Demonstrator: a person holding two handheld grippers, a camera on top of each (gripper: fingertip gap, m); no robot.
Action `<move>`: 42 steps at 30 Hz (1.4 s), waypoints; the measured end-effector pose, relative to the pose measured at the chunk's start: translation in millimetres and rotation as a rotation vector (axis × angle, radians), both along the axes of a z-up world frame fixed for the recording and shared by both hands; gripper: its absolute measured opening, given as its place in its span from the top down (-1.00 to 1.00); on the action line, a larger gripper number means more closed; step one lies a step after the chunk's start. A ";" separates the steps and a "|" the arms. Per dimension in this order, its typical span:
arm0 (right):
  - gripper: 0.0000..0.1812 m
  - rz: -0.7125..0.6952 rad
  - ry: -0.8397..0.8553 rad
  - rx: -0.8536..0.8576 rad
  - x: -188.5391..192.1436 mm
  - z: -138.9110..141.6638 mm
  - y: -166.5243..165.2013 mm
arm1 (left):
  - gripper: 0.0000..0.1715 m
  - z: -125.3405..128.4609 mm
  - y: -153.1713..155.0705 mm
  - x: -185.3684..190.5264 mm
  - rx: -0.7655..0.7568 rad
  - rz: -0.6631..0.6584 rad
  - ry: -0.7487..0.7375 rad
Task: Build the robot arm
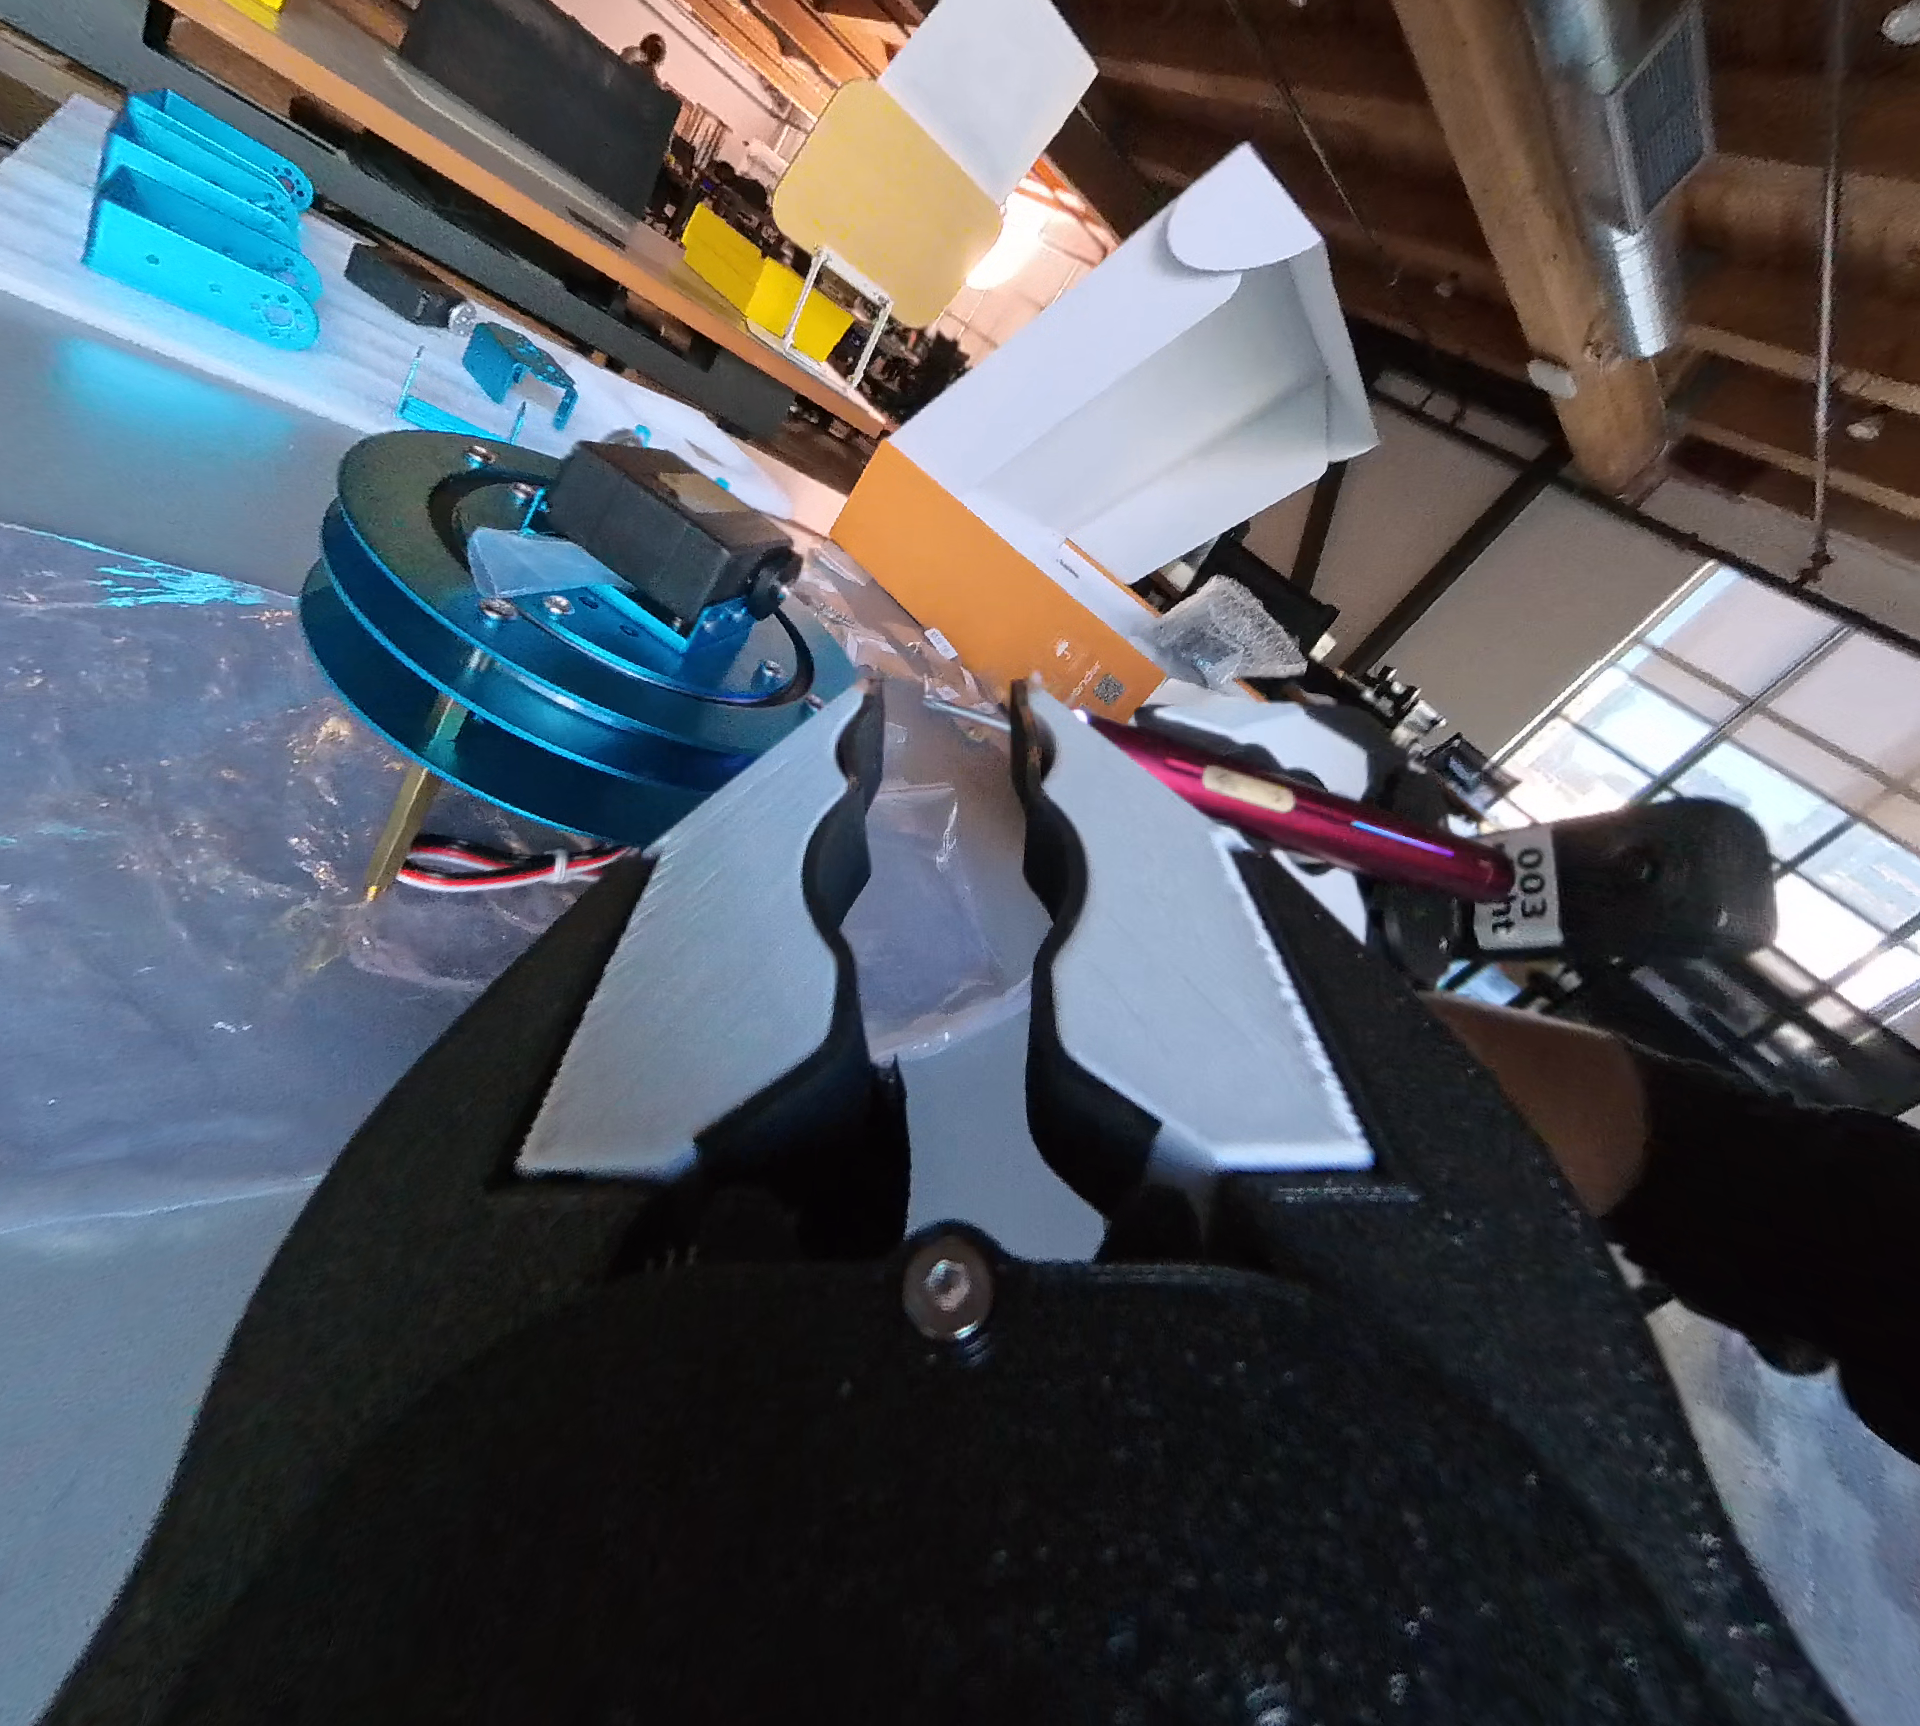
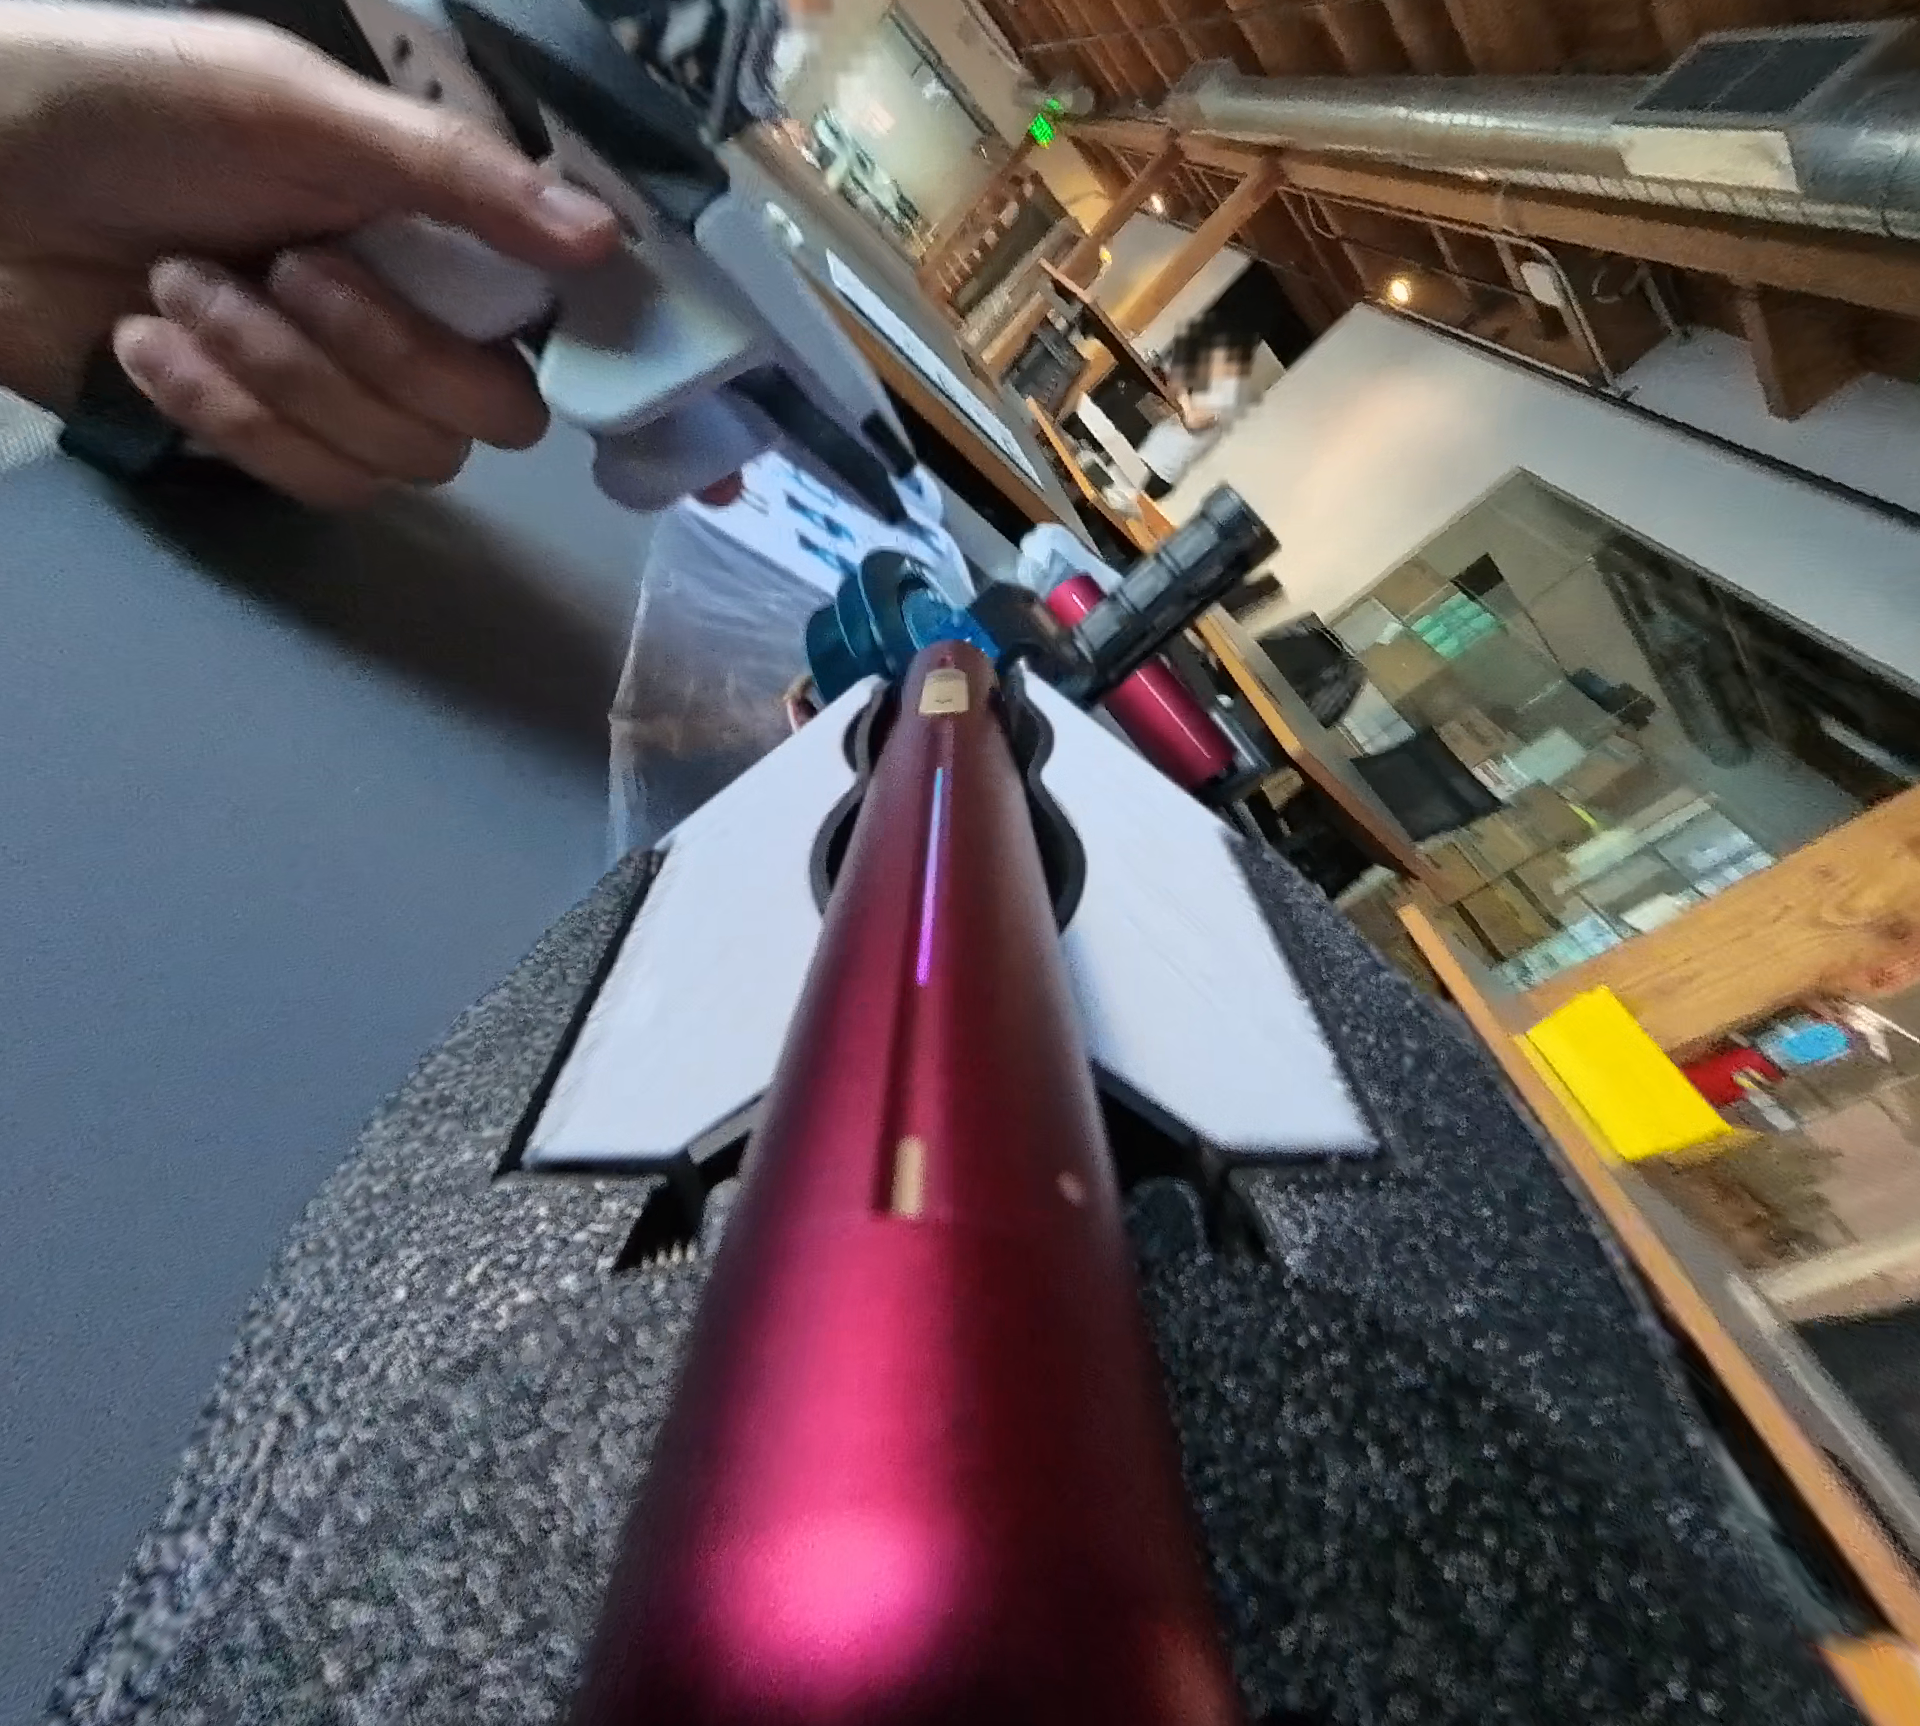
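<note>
My left gripper (image 1: 945,710) is open and empty, its jaws a short gap apart just right of a round blue metal base (image 1: 561,637). A black servo (image 1: 665,523) sits on top of the base, and red, white and black wires (image 1: 520,866) run from under it. My right gripper (image 2: 945,700) is shut on a magenta electric screwdriver (image 2: 914,1157), which points at the blue base (image 2: 883,616) and the black servo (image 2: 1164,596). The screwdriver (image 1: 1299,803) and the right gripper (image 1: 1621,876) also show at the right of the left wrist view, the tip close to my left fingertips.
Several blue brackets (image 1: 197,232) lie at the far left of the table. An open orange and white box (image 1: 987,575) stands behind the base. A clear plastic sheet (image 1: 156,741) covers the table at left. A hand (image 2: 312,274) holds the left gripper. A magenta cylinder (image 2: 1153,700) lies beyond. The left gripper's tips are roughly 7 cm from the right gripper's.
</note>
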State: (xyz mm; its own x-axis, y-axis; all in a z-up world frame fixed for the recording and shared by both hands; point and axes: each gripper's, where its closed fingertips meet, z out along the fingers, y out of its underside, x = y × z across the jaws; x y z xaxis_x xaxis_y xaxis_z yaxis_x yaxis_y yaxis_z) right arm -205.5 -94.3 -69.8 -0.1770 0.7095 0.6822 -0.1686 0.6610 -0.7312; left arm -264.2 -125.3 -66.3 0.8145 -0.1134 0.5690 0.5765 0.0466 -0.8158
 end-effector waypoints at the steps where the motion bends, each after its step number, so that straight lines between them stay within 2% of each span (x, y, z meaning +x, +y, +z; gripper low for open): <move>1: 0.75 0.040 0.006 -0.007 -0.1 1.2 -5.0 | 0.72 -1.6 1.7 1.7 -0.016 0.005 0.020; 3: 0.75 0.020 0.003 0.029 -1.7 -2.5 -4.8 | 0.71 -4.3 3.9 3.1 -0.044 0.024 0.051; 6: 0.76 -0.007 0.003 0.032 -4.8 -2.8 0.0 | 0.71 -1.5 -1.0 -5.6 -0.016 0.062 0.023; 10: 0.76 0.044 -0.018 -0.023 -9.1 -1.7 11.2 | 0.70 4.1 -4.4 -8.2 0.024 0.024 0.011; 15: 0.76 0.092 -0.044 -0.057 -15.0 -3.1 33.2 | 0.70 18.0 -19.7 -40.7 0.086 0.183 0.141; 20: 0.76 0.140 -0.027 -0.036 -22.9 -2.1 40.5 | 0.70 19.9 -23.6 -57.4 0.096 0.280 0.147; 27: 0.75 0.178 -0.047 -0.105 -27.7 1.2 50.2 | 0.70 15.1 -7.2 -42.8 0.027 0.256 0.250; 31: 0.78 0.191 -0.110 -0.101 -27.8 -9.1 47.3 | 0.70 16.0 -6.5 -39.2 0.041 0.227 0.246; 42: 0.76 0.195 -0.117 -0.093 -21.2 -10.8 45.4 | 0.70 21.5 -14.4 -36.9 0.097 0.212 0.227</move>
